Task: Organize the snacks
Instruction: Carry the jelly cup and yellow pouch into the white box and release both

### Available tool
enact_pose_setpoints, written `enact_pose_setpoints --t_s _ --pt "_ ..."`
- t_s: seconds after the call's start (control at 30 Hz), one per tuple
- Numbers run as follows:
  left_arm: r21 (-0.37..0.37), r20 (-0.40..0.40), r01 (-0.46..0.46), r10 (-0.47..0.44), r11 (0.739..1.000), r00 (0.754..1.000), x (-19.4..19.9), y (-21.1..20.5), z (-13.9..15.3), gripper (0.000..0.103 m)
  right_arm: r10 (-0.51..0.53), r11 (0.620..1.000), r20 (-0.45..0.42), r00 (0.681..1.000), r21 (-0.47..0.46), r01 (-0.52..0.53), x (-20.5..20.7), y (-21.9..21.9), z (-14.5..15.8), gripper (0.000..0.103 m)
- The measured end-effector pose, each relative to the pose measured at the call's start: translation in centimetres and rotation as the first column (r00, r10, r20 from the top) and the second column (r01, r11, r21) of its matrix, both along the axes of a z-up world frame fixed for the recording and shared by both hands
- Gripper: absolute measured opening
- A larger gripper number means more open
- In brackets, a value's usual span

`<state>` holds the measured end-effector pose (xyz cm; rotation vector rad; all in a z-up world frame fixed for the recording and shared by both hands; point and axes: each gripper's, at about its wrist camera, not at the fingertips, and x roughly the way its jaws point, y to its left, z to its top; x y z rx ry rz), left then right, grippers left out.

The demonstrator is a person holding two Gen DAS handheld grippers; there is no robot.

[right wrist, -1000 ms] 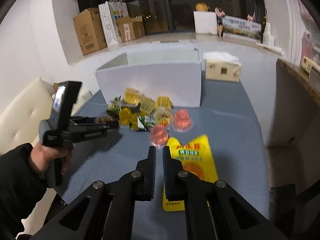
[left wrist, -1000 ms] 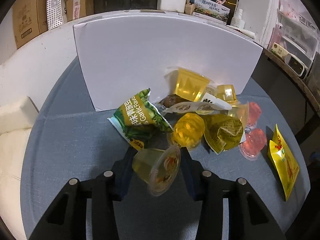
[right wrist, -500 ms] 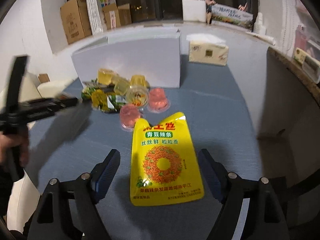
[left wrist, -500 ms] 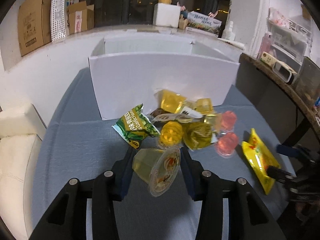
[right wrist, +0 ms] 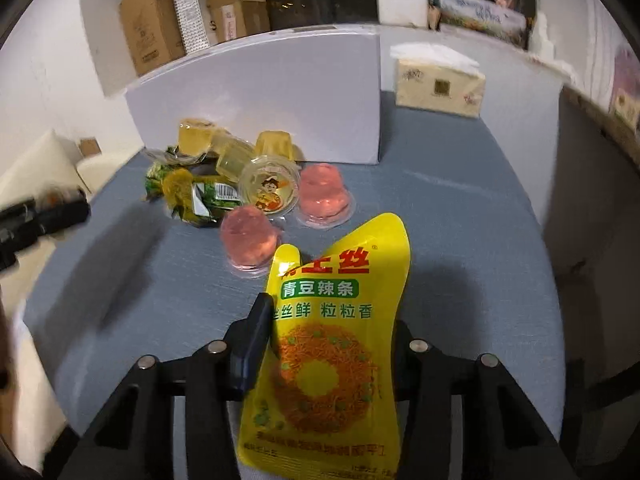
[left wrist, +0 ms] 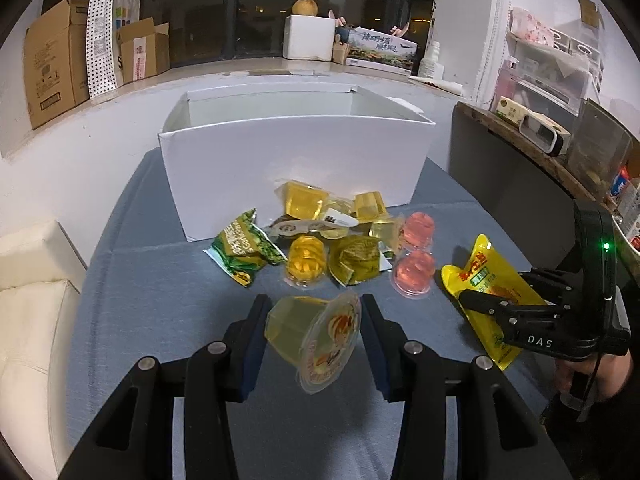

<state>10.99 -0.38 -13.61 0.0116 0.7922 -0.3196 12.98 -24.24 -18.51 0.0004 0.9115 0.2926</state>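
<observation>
My left gripper [left wrist: 314,332] is shut on a yellow jelly cup [left wrist: 308,332], tilted and held above the blue table [left wrist: 160,288]. Beyond it a pile of snacks lies against the open white box [left wrist: 296,168]: a green packet [left wrist: 240,250], several yellow jelly cups [left wrist: 306,260] and two pink jelly cups [left wrist: 414,272]. My right gripper [right wrist: 328,332] straddles a yellow snack pouch [right wrist: 332,360]; its jaws are closing and the pads press the pouch's edges, buckling it upward. The right finger is hidden behind the pouch. In the left wrist view the right gripper [left wrist: 492,292] holds that pouch [left wrist: 480,276] at right.
A tissue box [right wrist: 438,84] stands right of the white box [right wrist: 260,92]. A cream cushion [left wrist: 28,300] borders the table's left side, a dark shelf [left wrist: 520,168] its right. Cardboard boxes [left wrist: 52,60] line the sill behind. A hand [left wrist: 592,372] grips the right tool.
The left gripper rose and drew back with the jelly cup, bringing the box's inside into view. The right gripper opened wide, dropped onto the yellow pouch and closed on its edges.
</observation>
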Motion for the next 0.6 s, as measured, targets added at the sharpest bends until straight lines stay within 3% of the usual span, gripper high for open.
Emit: enact_pose_setpoints --t_s 0.3,0.6 --pt "-0.013 0.022 0.022 -0.022 1.000 1.000 -0.7 -0.6 1.1 0.049 0.016 0.999 0.066 0.998 0.047 -0.019 -1.7 0.4 2.9 0.046" --pt "-0.034 0.123 0.027 -0.023 0.999 0.992 0.2 -0.4 6.9 0.049 0.043 0.998 0.204 0.978 0.037 -0.051 -1.4 1.8 10.3 0.046"
